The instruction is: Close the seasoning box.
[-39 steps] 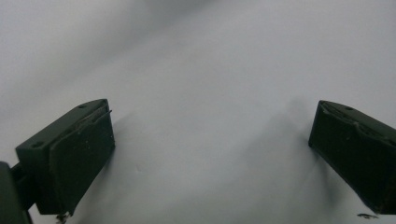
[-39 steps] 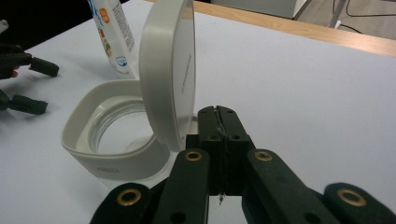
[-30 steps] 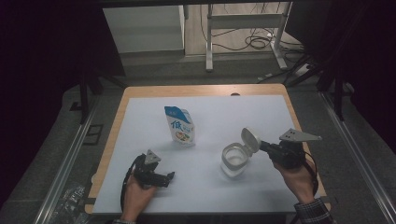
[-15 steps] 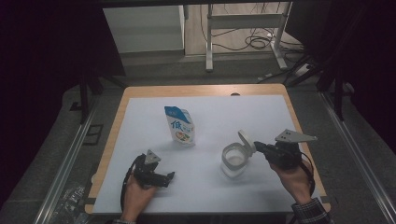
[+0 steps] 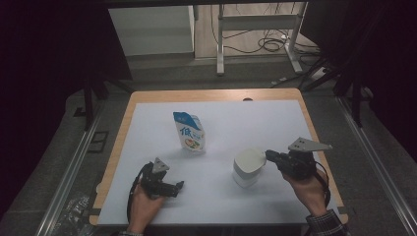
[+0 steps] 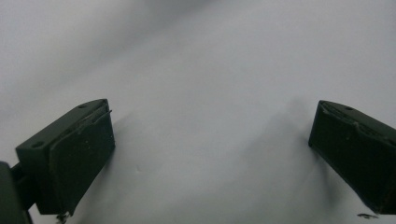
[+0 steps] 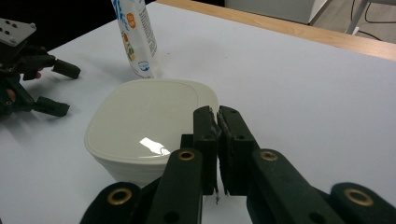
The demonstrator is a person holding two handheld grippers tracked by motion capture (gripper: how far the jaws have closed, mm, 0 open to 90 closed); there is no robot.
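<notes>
A white plastic container [image 5: 247, 167] [image 7: 144, 126] stands right of the table's middle with its lid lying flat on it. My right gripper [image 5: 268, 156] [image 7: 217, 112] sits level at the lid's right edge. Its jaws have just been opening a hair and stand almost together, with only a thin slit and nothing seen between them. A blue and white snack pouch [image 5: 189, 132] [image 7: 135, 37] stands upright behind the container. My left gripper [image 5: 179, 187] [image 6: 210, 154] [image 7: 65, 88] rests on the white sheet at the front left, open and with nothing in it.
A white sheet [image 5: 255, 118] covers the wooden table [image 5: 211, 96]. Beyond the far edge are a floor, a metal frame's legs [image 5: 221, 49] and cables [image 5: 270, 44]. Metal rails [image 5: 74, 167] run along both sides of the table.
The lid, held tilted up over the container a second ago, has come down flat onto it. My right gripper came slightly lower with it. The left hand stayed still.
</notes>
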